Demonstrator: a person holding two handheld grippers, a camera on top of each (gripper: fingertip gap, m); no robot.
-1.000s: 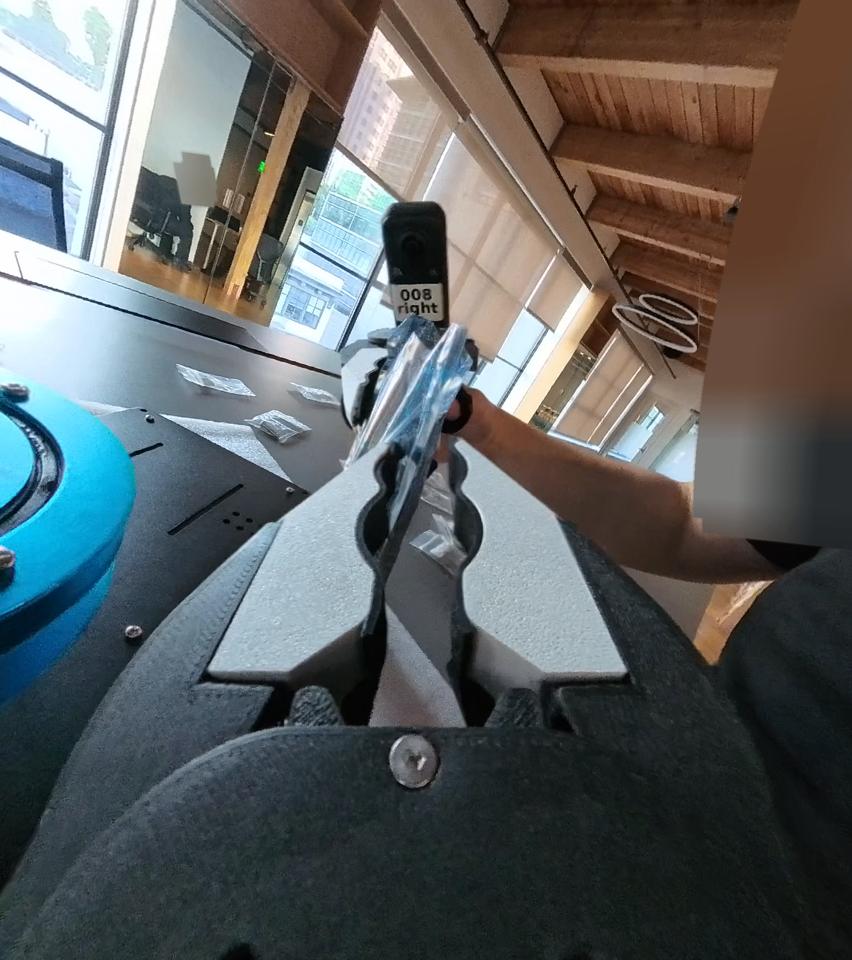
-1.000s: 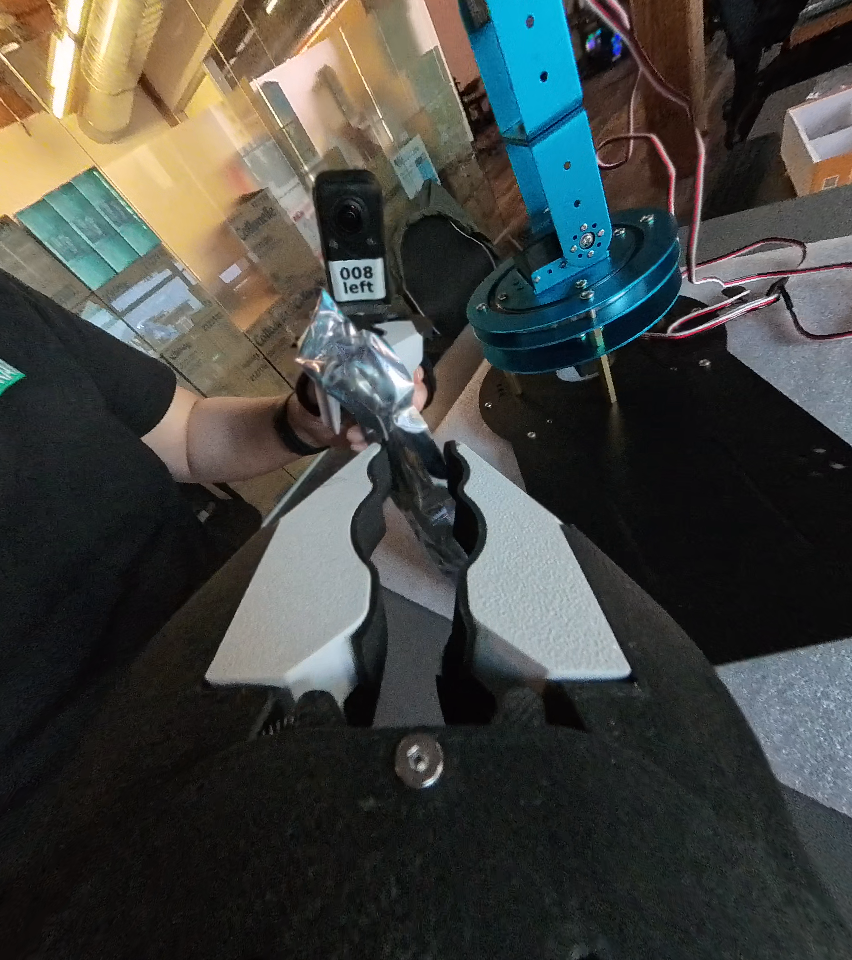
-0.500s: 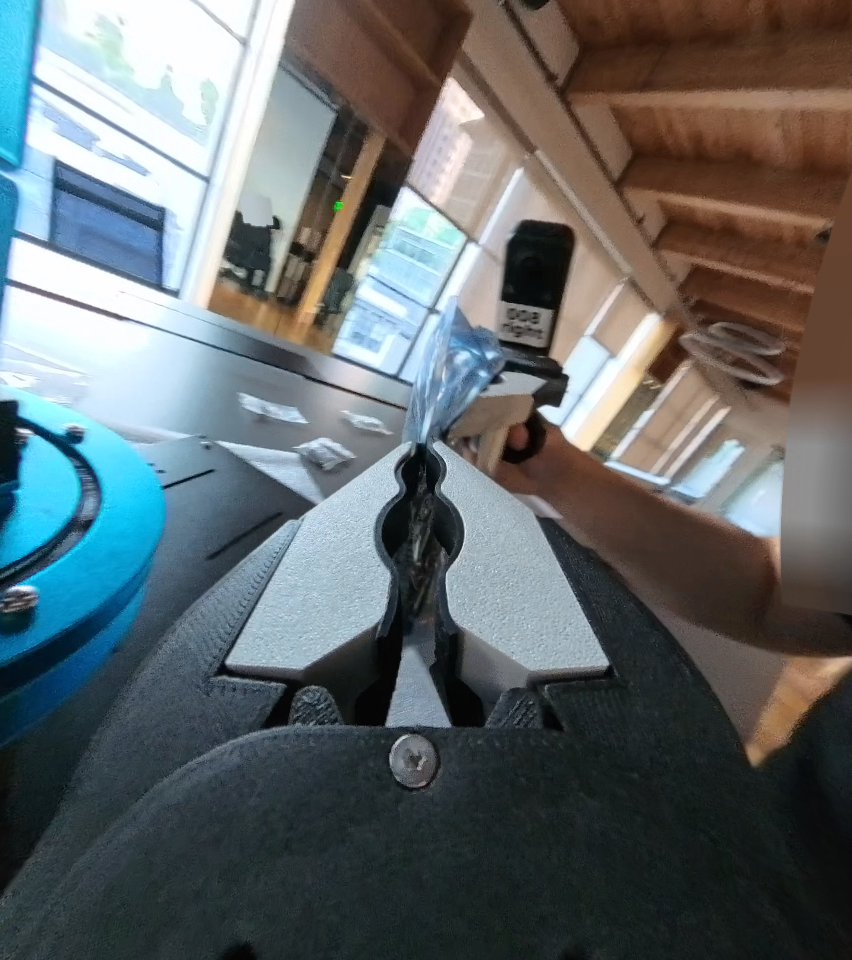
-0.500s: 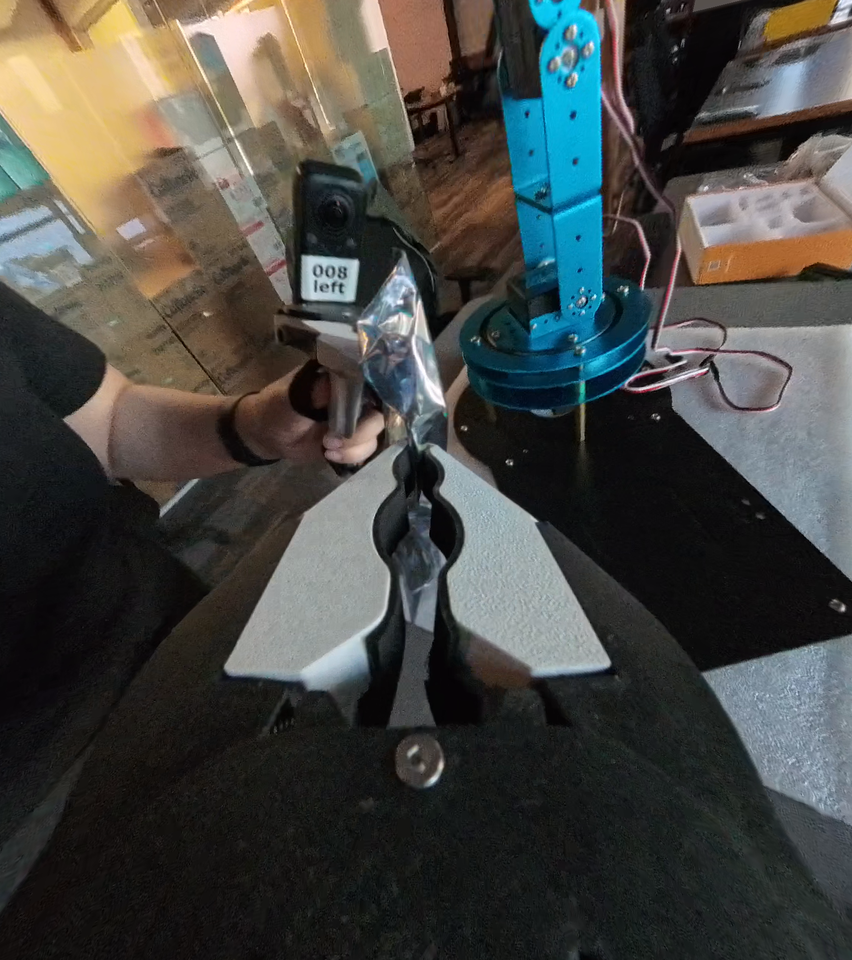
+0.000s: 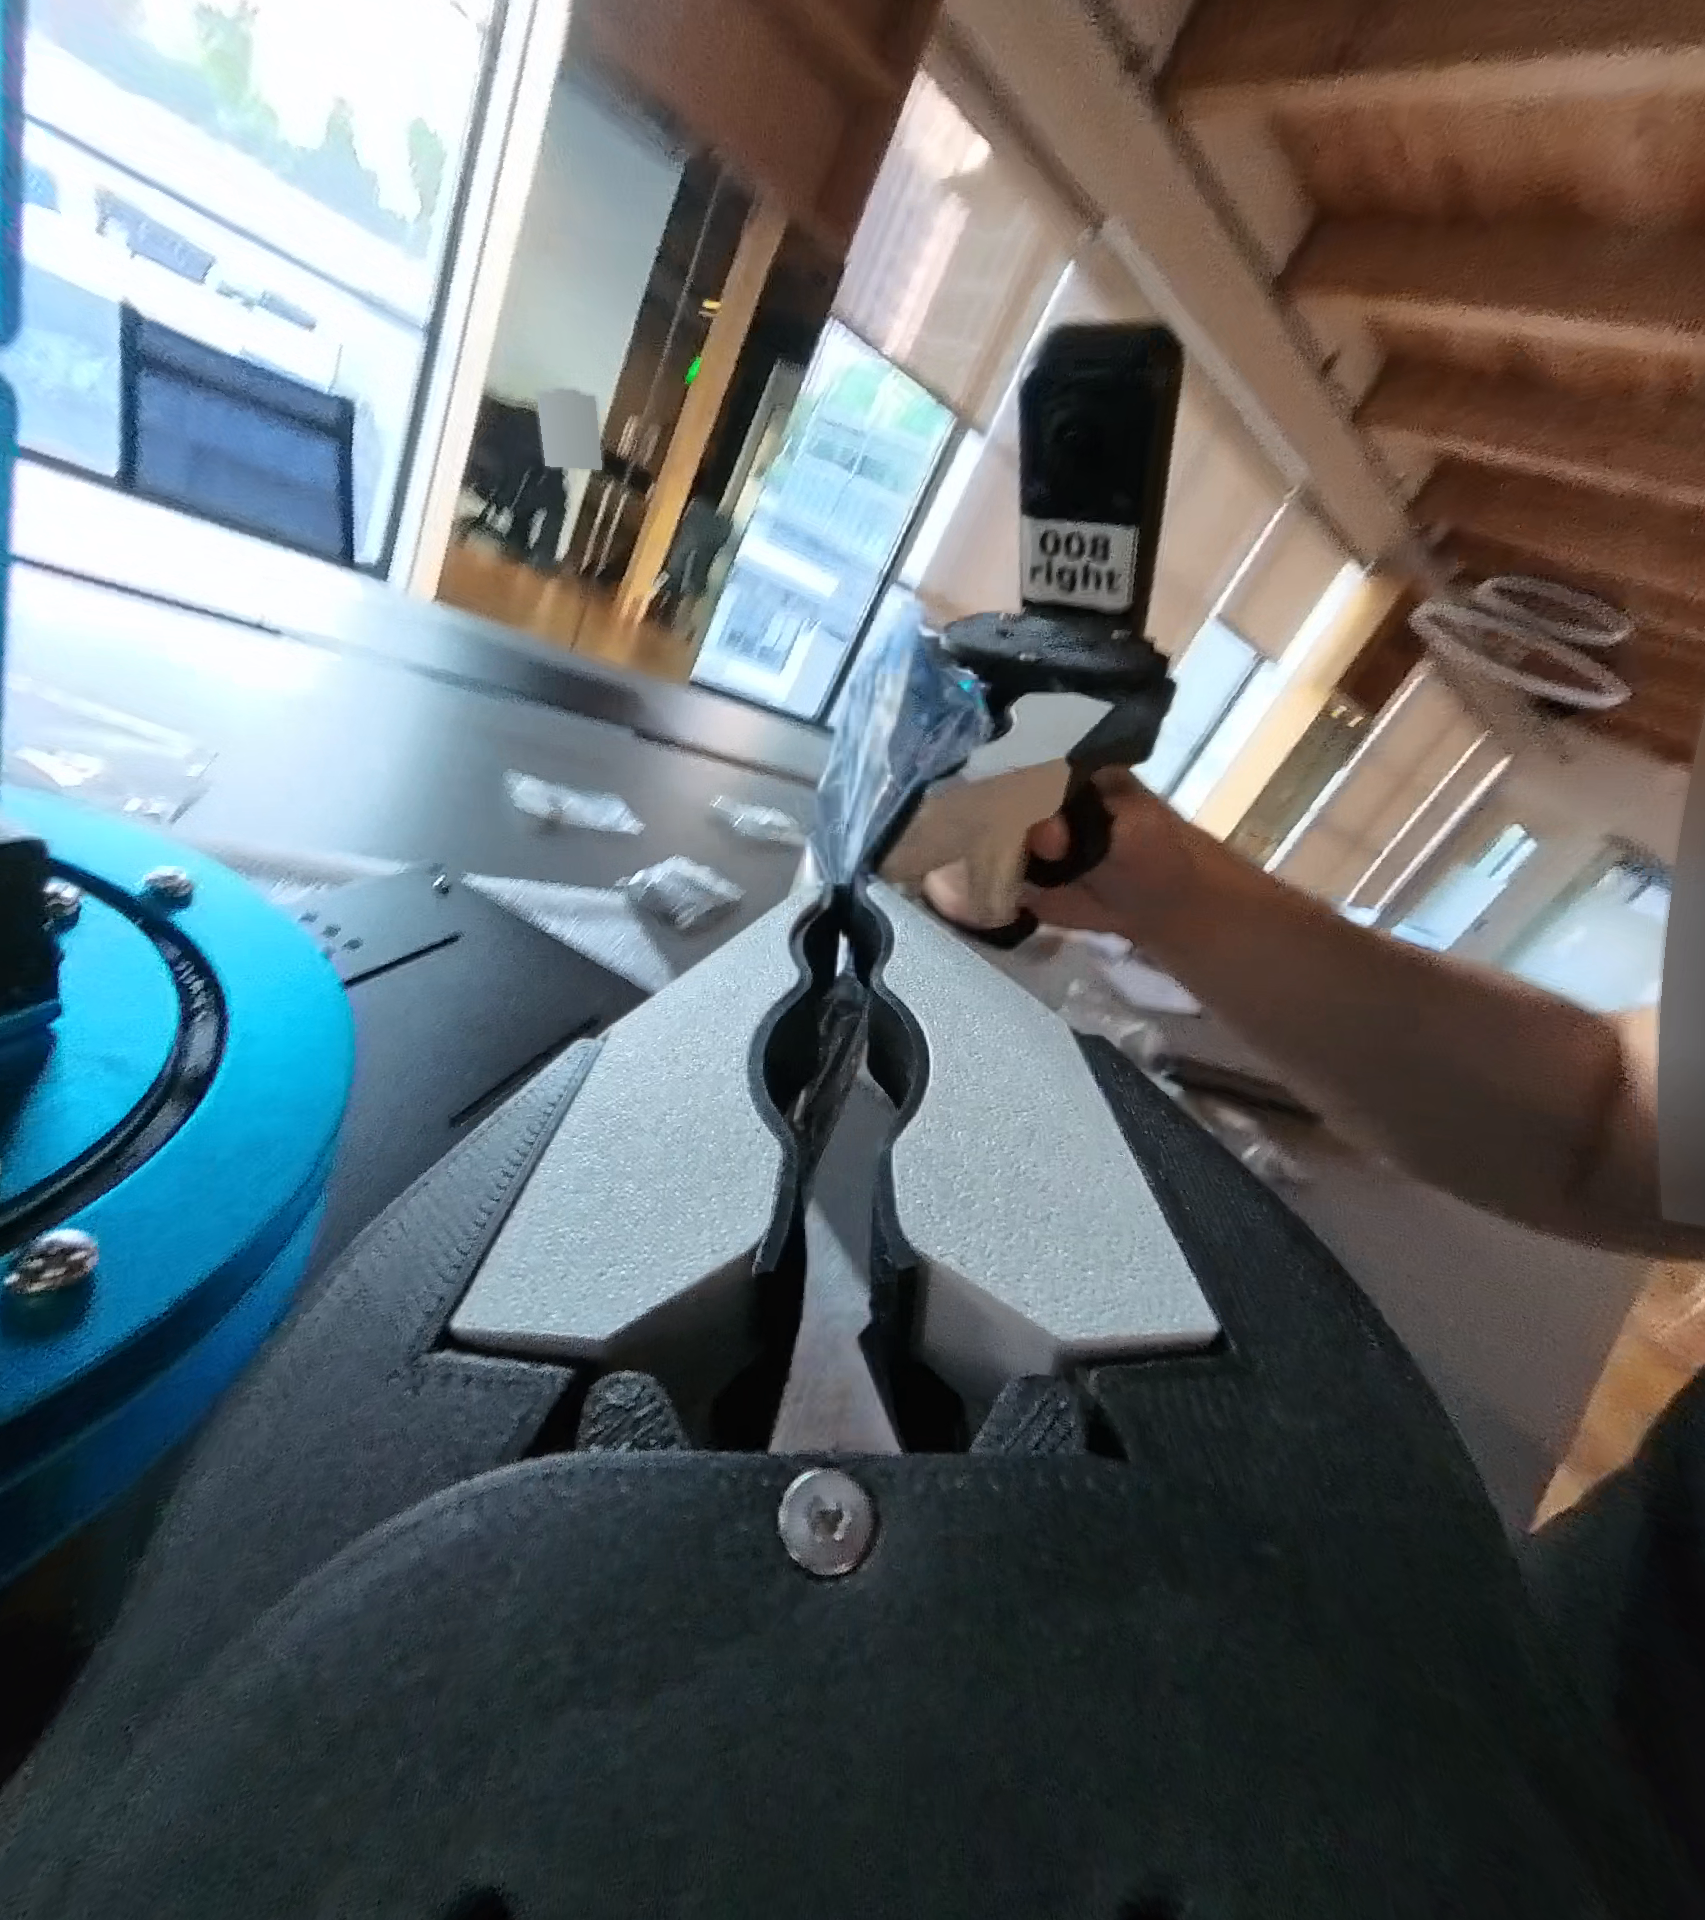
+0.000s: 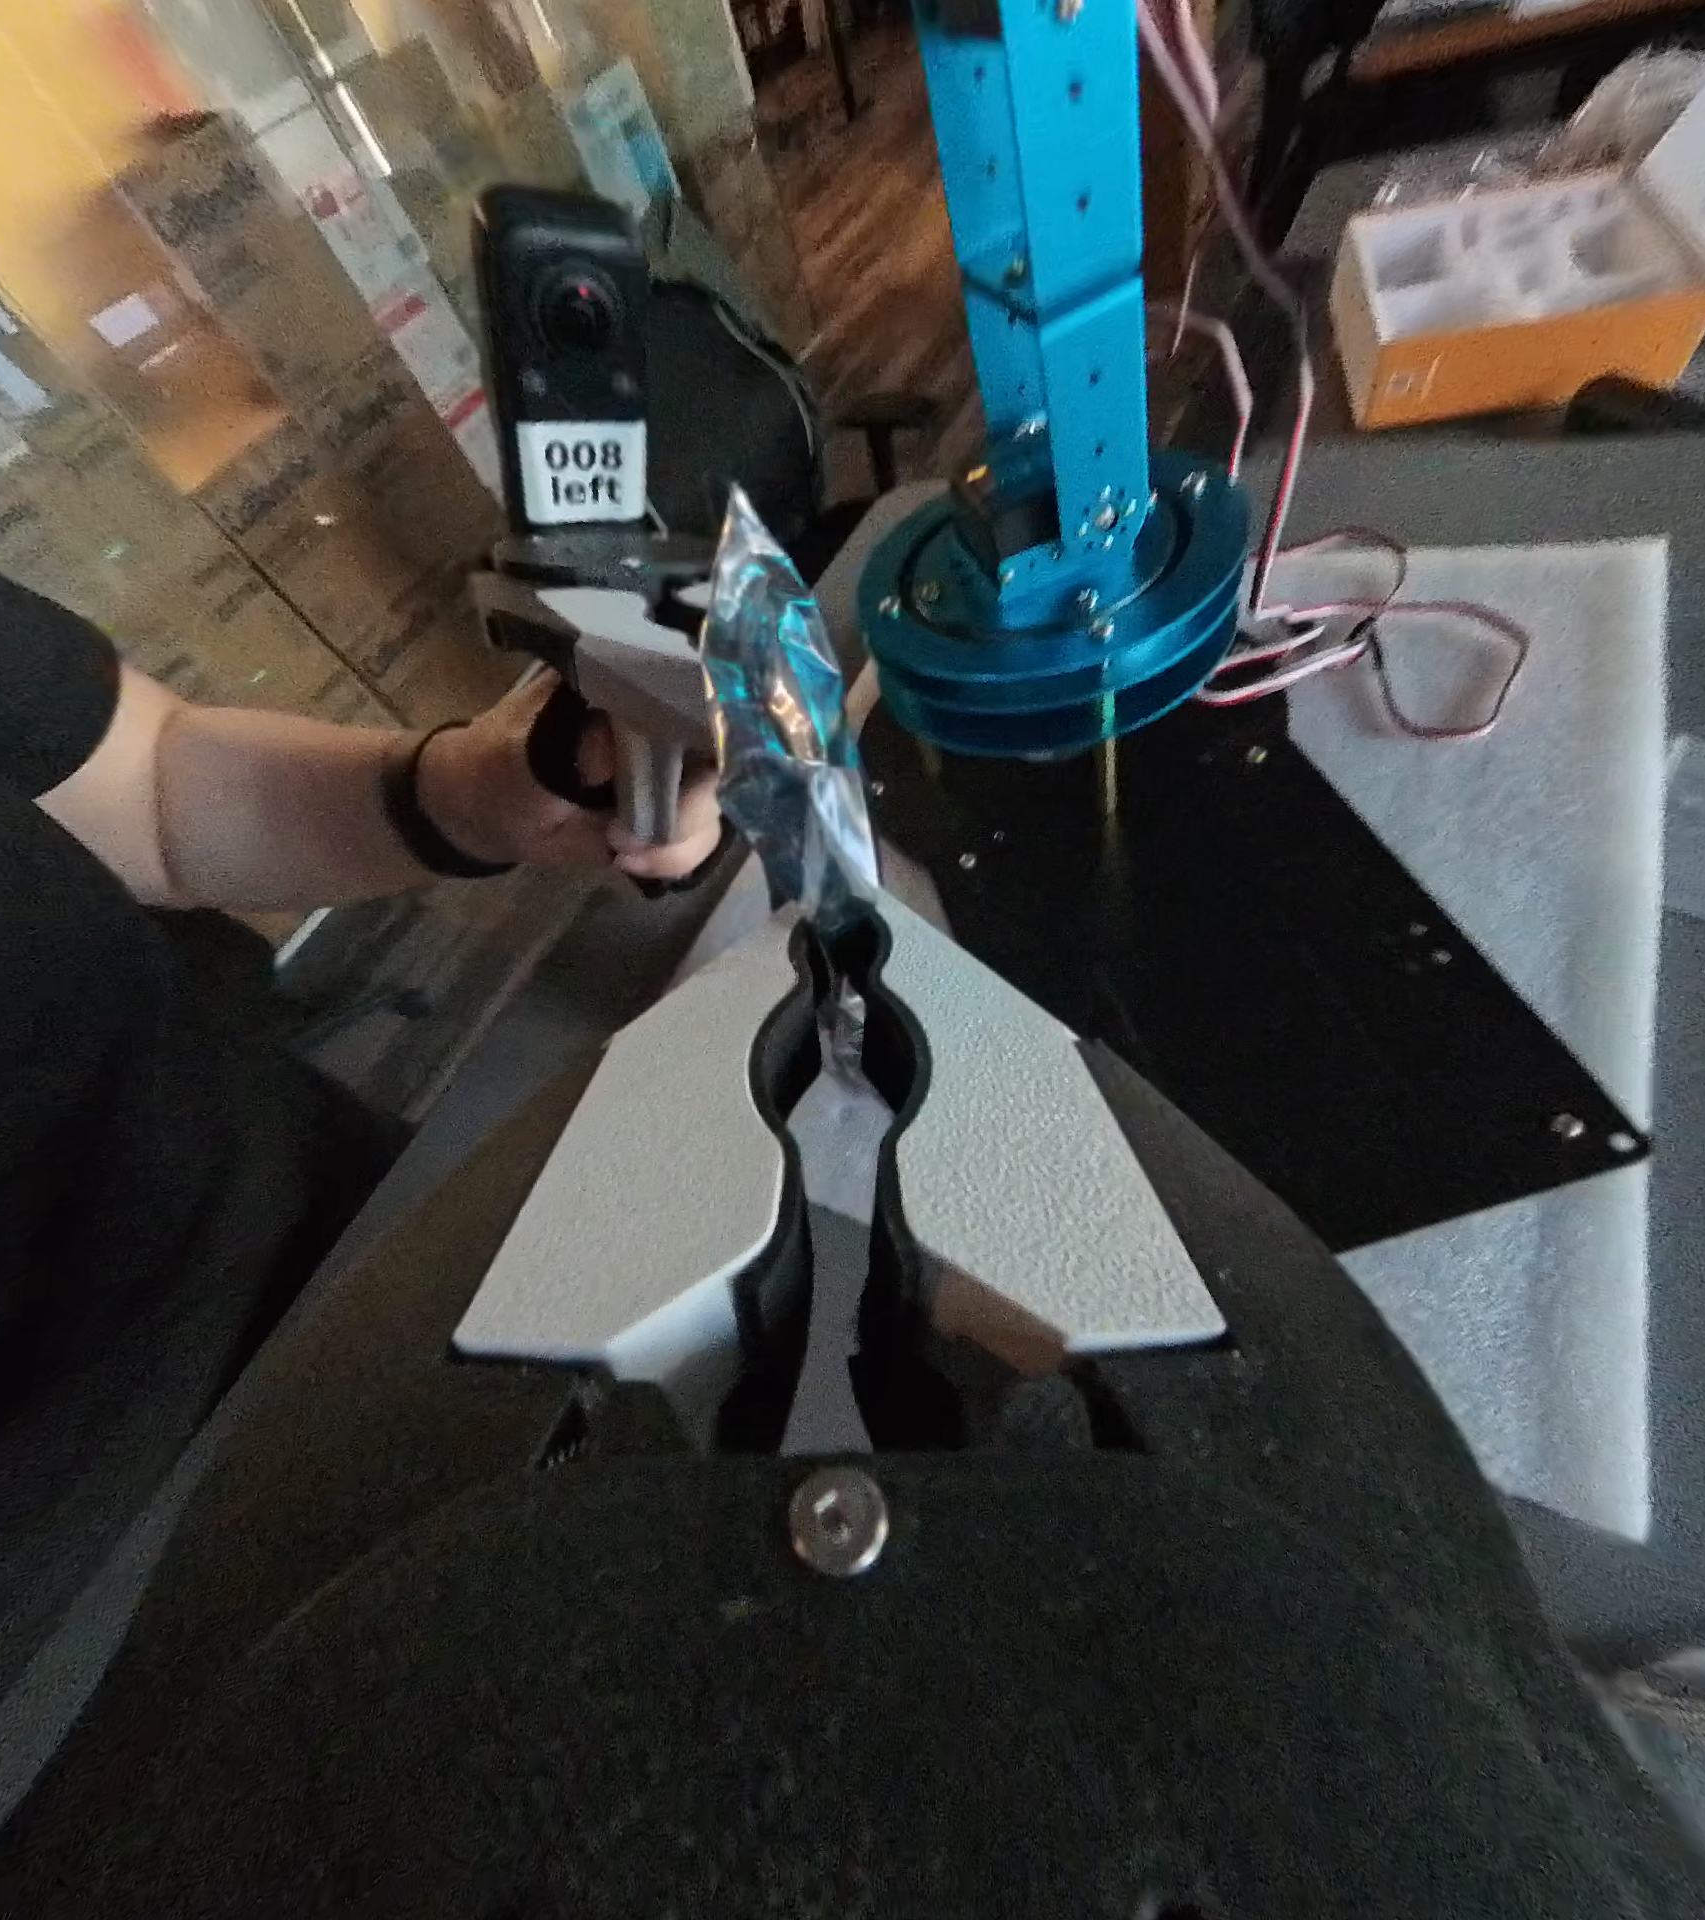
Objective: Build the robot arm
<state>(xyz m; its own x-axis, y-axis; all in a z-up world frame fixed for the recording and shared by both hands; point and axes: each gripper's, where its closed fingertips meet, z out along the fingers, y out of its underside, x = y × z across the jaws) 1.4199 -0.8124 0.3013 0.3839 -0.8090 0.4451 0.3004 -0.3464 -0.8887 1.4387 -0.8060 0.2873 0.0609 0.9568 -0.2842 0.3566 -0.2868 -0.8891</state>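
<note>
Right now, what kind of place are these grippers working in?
Probably an office-style robotics workshop: a blue robot arm with loose servo wires stands on a black baseplate, with small parts bags nearby, glass walls and timber ceilings behind.

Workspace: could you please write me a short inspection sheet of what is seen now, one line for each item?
Surface: black plate lying on a white foam sheet.
Things in hand: one crinkled plastic bag, held between both grippers, above the surface.
Clutter: small clear packets; open orange box at the back.
Grippers: left gripper and right gripper both shut on the bag.
Cables: red, white and black wires looped beside the blue turntable.
Surroundings: windows, wooden ceiling.
</note>
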